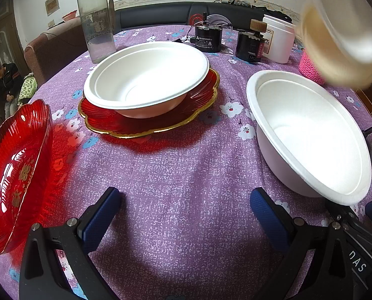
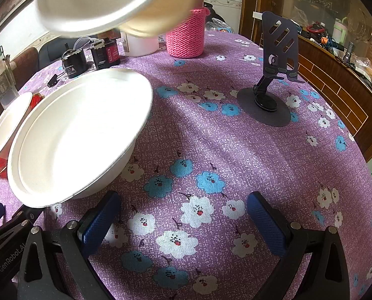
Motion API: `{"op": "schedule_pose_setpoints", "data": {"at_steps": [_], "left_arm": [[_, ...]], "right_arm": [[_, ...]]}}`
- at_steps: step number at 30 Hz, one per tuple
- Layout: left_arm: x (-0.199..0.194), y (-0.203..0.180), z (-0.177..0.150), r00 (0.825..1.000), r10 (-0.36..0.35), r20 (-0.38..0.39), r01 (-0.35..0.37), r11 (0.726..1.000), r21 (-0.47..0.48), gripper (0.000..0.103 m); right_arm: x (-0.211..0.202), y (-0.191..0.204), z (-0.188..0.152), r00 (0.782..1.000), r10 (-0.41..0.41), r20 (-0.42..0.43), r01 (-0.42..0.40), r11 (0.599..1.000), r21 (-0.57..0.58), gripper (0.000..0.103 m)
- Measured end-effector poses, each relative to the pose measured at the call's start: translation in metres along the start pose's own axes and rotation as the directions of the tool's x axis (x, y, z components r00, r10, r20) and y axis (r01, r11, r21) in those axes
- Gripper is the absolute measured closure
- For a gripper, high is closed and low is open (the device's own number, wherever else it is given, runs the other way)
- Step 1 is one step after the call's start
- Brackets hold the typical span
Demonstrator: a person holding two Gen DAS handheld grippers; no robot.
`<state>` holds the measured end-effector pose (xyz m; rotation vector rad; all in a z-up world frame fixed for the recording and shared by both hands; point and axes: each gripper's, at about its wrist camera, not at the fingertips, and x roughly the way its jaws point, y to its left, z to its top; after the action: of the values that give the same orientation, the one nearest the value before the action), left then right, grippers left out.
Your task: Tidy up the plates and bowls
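Left wrist view: left gripper [image 1: 186, 215] jaws apart, empty. White bowl [image 1: 308, 135] on worktop [image 1: 186, 165] at 2 o'clock. Red plate [image 1: 13, 175] at 9 o'clock (tilted).

Right wrist view: right gripper [image 2: 183, 217] jaws apart, empty. Same bowl at 10 o'clock, nearer.

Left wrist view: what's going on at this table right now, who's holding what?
Neither hand-held gripper holds anything: the left hand-held gripper and the right hand-held gripper both hover open over the purple floral tablecloth. One white bowl sits on a gold-rimmed red plate. A second white bowl stands on the cloth, and another red plate lies at the left edge. A blurred bowl shows close to the cameras; what holds it is out of view.
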<state>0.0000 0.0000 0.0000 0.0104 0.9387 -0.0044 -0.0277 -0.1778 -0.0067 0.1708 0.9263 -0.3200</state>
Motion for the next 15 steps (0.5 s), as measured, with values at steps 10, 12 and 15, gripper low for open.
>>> {"op": "schedule_pose_setpoints", "data": {"at_steps": [10, 12, 15], "left_arm": [[0.0006, 0.0, -0.0001, 1.0, 0.0, 0.001, 0.0, 1.0, 0.0, 0.0], [0.0009, 0.0001, -0.0002, 1.0, 0.0, 0.0, 0.0, 1.0, 0.0, 0.0], [0.0009, 0.0, -0.0001, 1.0, 0.0, 0.0, 0.0, 1.0, 0.0, 0.0]], "right_arm": [[-0.0002, 0.0002, 0.0004, 1.0, 0.0, 0.0, 0.0, 1.0, 0.0, 0.001], [0.0005, 0.0002, 0.0007, 1.0, 0.0, 0.0, 0.0, 1.0, 0.0, 0.001], [-0.0002, -0.0006, 0.0003, 1.0, 0.0, 0.0, 0.0, 1.0, 0.0, 0.001]]}}
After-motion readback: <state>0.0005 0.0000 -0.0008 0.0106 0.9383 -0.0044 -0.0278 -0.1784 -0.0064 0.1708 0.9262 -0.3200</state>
